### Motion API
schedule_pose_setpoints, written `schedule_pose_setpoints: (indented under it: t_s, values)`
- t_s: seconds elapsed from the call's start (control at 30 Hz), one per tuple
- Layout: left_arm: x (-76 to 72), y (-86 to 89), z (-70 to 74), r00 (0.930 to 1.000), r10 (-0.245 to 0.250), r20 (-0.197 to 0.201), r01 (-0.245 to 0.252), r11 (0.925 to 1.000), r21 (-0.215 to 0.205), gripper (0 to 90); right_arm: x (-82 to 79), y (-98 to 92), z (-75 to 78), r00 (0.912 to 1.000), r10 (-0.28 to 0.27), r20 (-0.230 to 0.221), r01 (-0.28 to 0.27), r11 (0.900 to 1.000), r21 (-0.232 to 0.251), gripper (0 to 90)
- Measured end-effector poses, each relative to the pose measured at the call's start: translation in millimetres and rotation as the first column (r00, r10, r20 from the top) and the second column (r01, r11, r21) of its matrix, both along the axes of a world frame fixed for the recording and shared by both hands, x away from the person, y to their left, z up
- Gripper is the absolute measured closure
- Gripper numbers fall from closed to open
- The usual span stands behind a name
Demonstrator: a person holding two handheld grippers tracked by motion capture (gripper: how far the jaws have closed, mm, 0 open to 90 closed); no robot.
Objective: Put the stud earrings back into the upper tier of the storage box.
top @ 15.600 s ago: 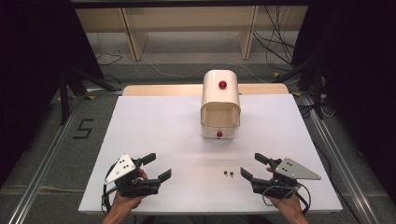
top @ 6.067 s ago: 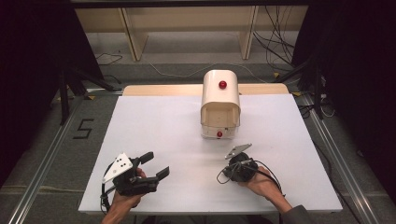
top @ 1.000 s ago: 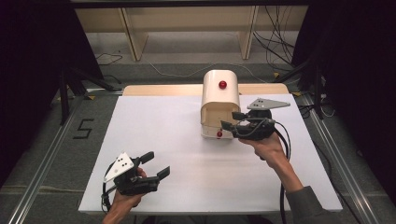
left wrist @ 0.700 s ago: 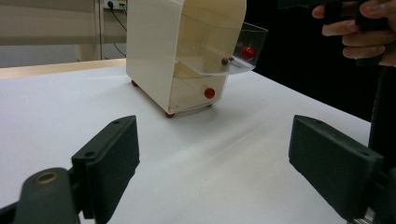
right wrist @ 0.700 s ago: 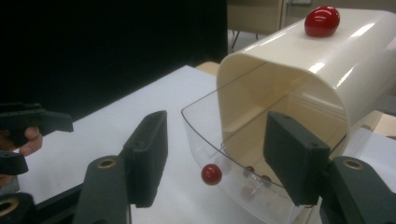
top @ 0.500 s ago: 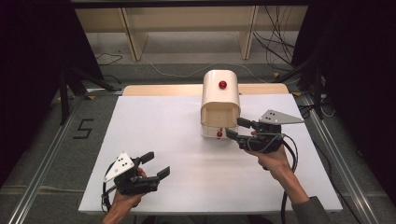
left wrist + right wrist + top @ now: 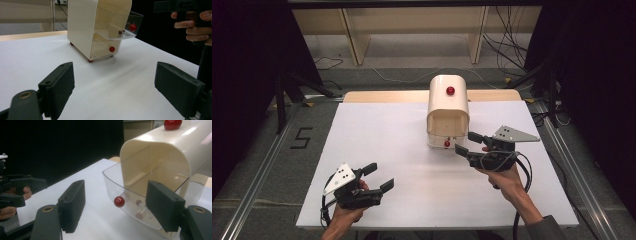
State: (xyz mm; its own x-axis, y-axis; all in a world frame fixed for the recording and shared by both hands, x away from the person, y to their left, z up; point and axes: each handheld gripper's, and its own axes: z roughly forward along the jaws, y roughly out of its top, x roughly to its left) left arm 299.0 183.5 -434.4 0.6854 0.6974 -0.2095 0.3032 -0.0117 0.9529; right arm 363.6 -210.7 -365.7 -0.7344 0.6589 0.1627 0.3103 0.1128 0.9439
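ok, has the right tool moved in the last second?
Yes: the right tool has dropped from beside the cream box top to its lower red knob, open.

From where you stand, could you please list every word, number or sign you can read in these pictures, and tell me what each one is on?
"5": a dark numeral marked on the grey floor to the left of the white table, seen in the high view.
Nothing else is readable: the cream drawer box, its clear drawer and the grey plates on the grippers carry no lettering that shows.
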Motion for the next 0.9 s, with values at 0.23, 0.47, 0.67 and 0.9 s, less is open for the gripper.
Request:
schedule_pose_setpoints:
  t_s: [0.23,0.47,0.67,0.9]
  values:
    - [-0.2,-0.4,-0.1,1.0000,-0.003,-0.001,0.003,1.0000,0.002,15.8,-5.9,4.1,-3.4,0.9996,0.018,0.022,-0.018,1.000,-0.002,29.8]
    - [0.2,-0.8,-0.4,1.0000,-0.002,-0.006,0.002,1.0000,0.006,15.8,-11.5,6.7,-6.3,0.9988,0.026,0.040,-0.026,1.000,-0.011,29.3]
    - [0.0,-0.8,-0.1,1.0000,-0.004,-0.006,0.004,1.0000,0.008,15.8,-17.5,4.0,-10.0,0.9983,0.026,0.051,-0.026,1.000,-0.012,29.3]
    - [0.2,-1.4,-0.2,0.9999,-0.008,-0.009,0.008,0.9999,0.012,15.8,-21.8,-1.1,-17.5,0.9988,0.021,0.044,-0.021,1.000,-0.013,29.0]
